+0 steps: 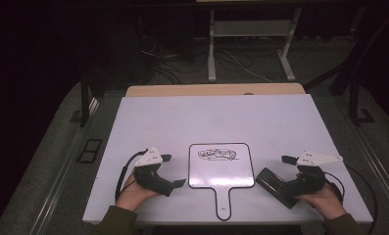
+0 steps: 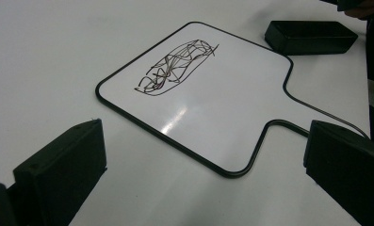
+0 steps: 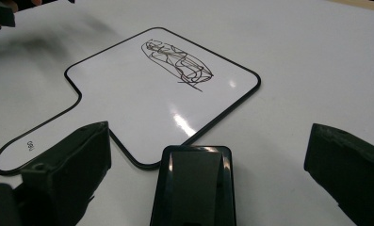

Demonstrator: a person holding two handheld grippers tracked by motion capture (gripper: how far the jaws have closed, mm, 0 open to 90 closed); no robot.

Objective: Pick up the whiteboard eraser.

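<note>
The eraser's [image 3: 194,186] near end is running off the bottom edge of the right gripper view. It is lying between the right gripper's [image 3: 208,174] 2 spread, empty jaws, beside the scribbled paddle whiteboard [image 1: 221,165]. The left gripper [image 1: 175,171] is gaping too, just left of the board.

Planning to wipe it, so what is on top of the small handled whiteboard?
On the whiteboard only a black scribble shows, near its far edge. The black eraser lies beside it, not on it. Its underside is hidden.
</note>
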